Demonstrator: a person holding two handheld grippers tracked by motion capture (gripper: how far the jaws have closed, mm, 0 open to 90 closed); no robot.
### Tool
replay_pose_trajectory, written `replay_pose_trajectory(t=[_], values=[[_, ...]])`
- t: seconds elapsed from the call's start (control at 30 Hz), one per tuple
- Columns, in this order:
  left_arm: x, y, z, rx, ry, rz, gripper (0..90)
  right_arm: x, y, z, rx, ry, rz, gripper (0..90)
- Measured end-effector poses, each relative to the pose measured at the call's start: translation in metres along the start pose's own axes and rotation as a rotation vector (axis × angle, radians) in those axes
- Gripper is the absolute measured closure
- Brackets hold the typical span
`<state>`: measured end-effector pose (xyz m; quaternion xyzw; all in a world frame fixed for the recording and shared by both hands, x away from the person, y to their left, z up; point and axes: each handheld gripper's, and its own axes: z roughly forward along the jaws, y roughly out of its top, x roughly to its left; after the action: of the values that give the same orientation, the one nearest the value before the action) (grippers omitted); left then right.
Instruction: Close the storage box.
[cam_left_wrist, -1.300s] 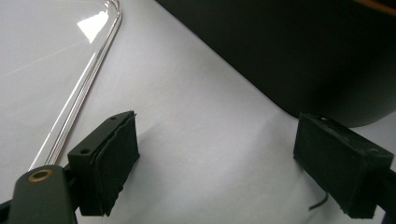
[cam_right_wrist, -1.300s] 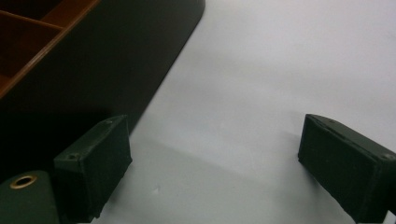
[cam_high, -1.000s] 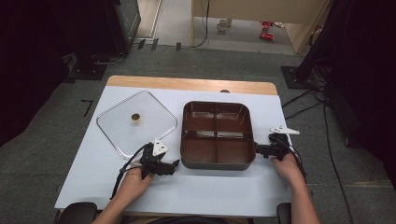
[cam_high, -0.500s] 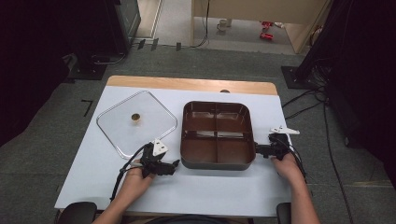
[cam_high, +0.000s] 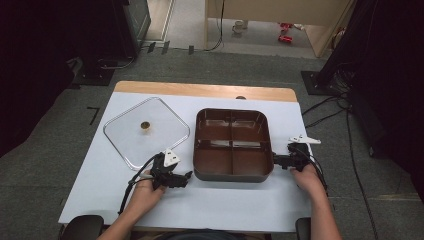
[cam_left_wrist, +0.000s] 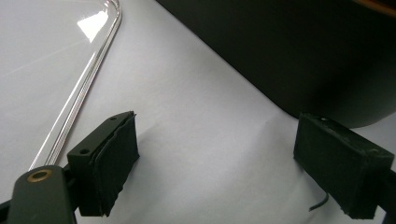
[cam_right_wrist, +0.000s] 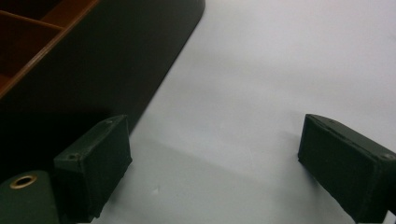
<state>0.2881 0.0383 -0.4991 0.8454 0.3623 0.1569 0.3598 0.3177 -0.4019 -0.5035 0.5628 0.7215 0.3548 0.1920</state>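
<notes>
A brown four-compartment tray (cam_high: 233, 145) sits on the white table cover (cam_high: 100, 200), with a clear square lid (cam_high: 146, 131) lying flat just to its left, its small round knob (cam_high: 145, 125) facing up. The left gripper (cam_high: 186, 176) rests low on the table by the tray's near-left corner, and in the left gripper view its jaws stand wide apart and hold nothing, the tray's dark wall (cam_left_wrist: 299, 51) ahead and the lid's rim (cam_left_wrist: 86, 77) off to one side. The right gripper (cam_high: 276, 161) sits at the tray's right side; in the right gripper view its jaws are also spread and empty, one pad (cam_right_wrist: 93, 165) just beside the tray's wall (cam_right_wrist: 116, 60), the other over bare table. The work appears to be a two-sided approach to the tray, so the main risk is an uneven grip: the wall looks smooth and tall, and a pad that catches only the outer face without reaching over the rim could slip once the tray lifts. If one side closes before the other, the tray may slide across the slick cover and knock into the lid. The left gripper, being near the lid's edge, could also nudge or pinch that rim by mistake.
</notes>
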Motion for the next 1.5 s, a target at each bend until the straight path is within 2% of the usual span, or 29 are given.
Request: replay_pose_trajectory(t=[0.13, 0.3, 0.47, 0.77, 0.97, 1.17, 1.5], values=[[0.0, 0.002, 0.0, 0.018, -0.001, -0.003, 13.8, 0.0, 0.0, 0.0, -0.001, 0.0, -0.001, 8.8], [0.003, 0.003, -0.004, 0.045, -0.035, 0.023, 13.9, 0.0, 0.0, 0.0, 0.0, 0.0, -0.001, 8.8], [0.007, 0.01, -0.008, 0.097, -0.071, 0.018, 15.3, 0.0, 0.0, 0.0, -0.001, 0.0, -0.001, 8.9], [0.017, 0.024, -0.023, 0.067, -0.134, -0.013, 16.6, 0.0, 0.0, 0.0, -0.001, 0.0, -0.001, 8.8], [0.023, 0.03, -0.028, 0.047, -0.129, -0.022, 16.9, 0.0, 0.0, 0.0, -0.001, 0.0, -0.001, 8.9], [0.03, 0.037, -0.036, 0.034, -0.102, -0.026, 16.9, 0.0, 0.0, 0.0, -0.001, 0.0, -0.001, 8.9], [0.054, 0.044, -0.041, 0.018, -0.069, -0.053, 22.3, 0.0, 0.0, 0.0, 0.0, 0.0, -0.001, 8.8]])
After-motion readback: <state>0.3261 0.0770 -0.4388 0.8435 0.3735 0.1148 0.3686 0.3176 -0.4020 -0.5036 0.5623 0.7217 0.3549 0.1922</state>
